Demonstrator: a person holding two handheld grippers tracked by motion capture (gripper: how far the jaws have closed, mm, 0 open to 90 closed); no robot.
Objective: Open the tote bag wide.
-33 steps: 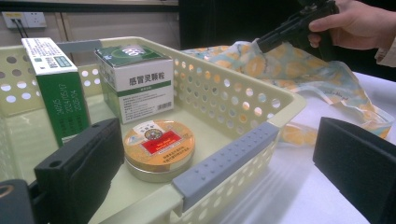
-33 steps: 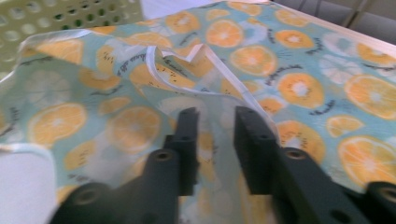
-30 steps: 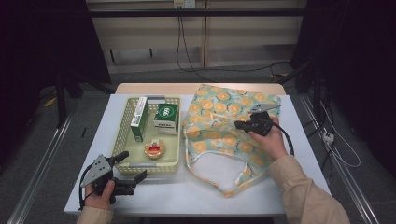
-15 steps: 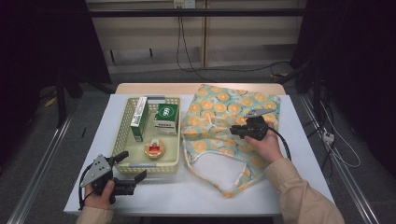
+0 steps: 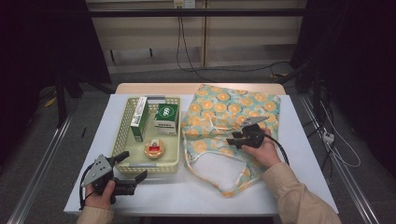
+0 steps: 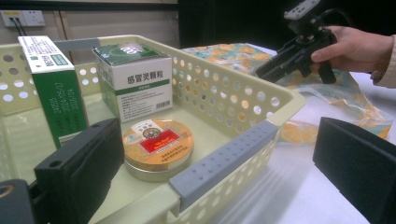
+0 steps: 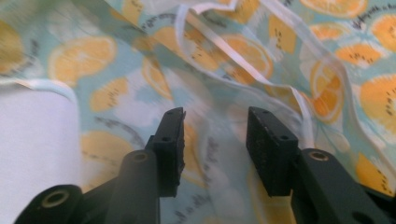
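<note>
A cloth bag [image 5: 219,109] printed with orange slices lies flat on the right half of the white table [image 5: 299,177], with white drawstrings across it. My right gripper [image 5: 233,140] hovers low over its middle, pointing left. Its jaws have just been opening and stand apart in the right gripper view [image 7: 215,121]. The printed cloth [image 7: 116,56] lies beyond them and nothing is pinched. My left gripper [image 5: 134,164] rests open at the front left, and in its own view [image 6: 217,126] its jaws straddle the near corner of a yellow basket [image 6: 224,158].
The basket [image 5: 122,135] holds a tall green box [image 5: 139,119], a green-and-white box [image 5: 166,119] and a round tin [image 5: 154,148]. The bag's white-lined mouth [image 5: 215,168] faces the front edge. Dark floor and rails surround the table.
My right hand has come down and toward the front left over the bag, and its jaws have parted. The left hand and basket have stayed put.
</note>
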